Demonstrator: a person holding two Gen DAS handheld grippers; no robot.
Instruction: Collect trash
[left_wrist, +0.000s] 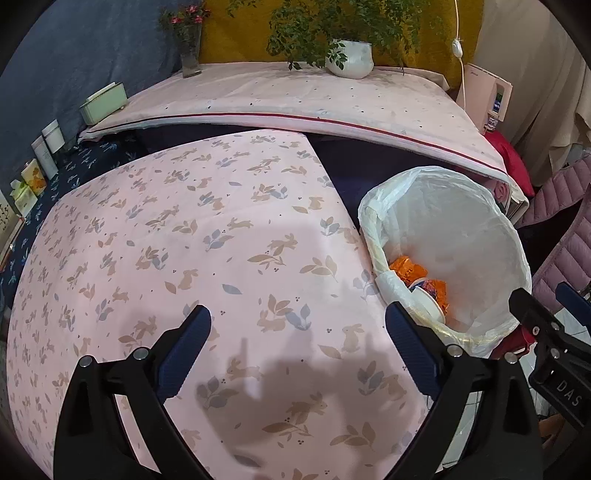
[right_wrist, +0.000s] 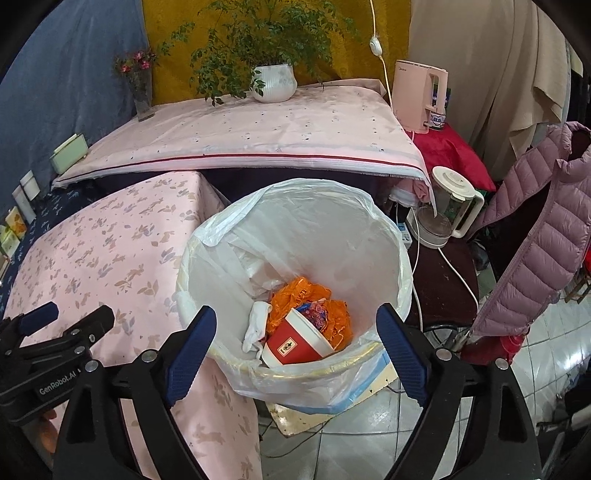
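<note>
A low table wears a pink rabbit-print cloth, bare on top. Behind it a higher table under a pale cloth carries a white plant pot and a flower vase. The bin stands on the tiled floor.

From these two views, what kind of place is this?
Probably a lived-in home room: cloth-covered tables, a potted plant, an electric kettle and a lined trash bin holding a red cup.

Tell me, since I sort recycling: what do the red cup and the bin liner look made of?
Red cup: probably coated paper, going by its matte printed wall, white inside and thin rolled rim. Bin liner: thin plastic film, translucent white, wrinkled and folded over the rim.
</note>
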